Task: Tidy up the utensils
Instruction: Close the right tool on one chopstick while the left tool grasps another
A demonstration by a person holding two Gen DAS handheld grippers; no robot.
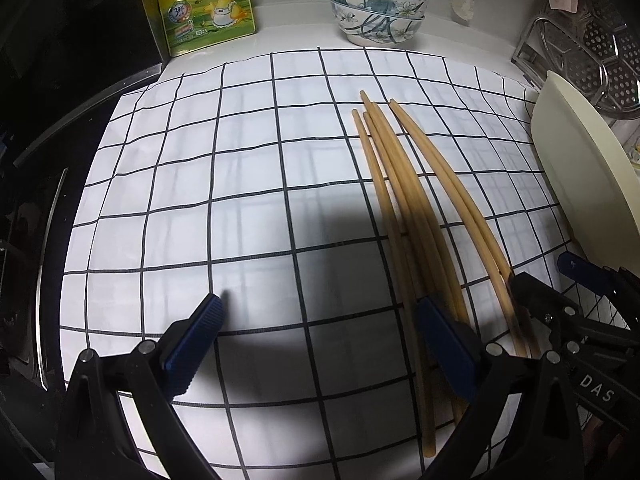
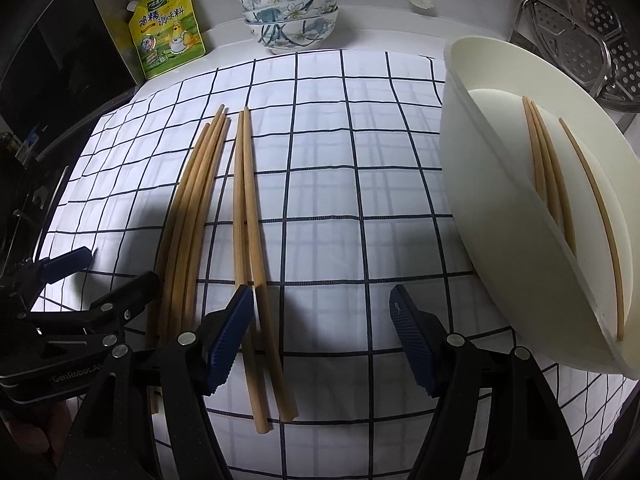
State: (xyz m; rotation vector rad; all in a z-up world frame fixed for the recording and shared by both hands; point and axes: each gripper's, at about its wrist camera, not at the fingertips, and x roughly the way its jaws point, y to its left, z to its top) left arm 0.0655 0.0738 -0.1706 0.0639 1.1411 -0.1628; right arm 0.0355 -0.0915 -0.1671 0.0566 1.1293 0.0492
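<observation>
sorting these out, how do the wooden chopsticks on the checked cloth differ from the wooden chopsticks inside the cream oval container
The wooden chopsticks on the checked cloth lie flat in two loose groups; the wooden chopsticks inside the cream oval container lean against its wall. More remain on the cloth, about six; three show in the container. The cloth ones lie next to both open grippers, left and right; the container ones sit off to the right. Both sets look like the same pale tapered wood.

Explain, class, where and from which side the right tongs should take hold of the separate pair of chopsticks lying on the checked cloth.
Grip the pair of chopsticks near its thick ends, which lie closest to the open right tongs. Come straight down from above, fingers astride both sticks. They lie flat on the checked cloth, side by side and nearly touching, so one squeeze across their width should gather both. The larger bundle lies apart, to the left.
</observation>
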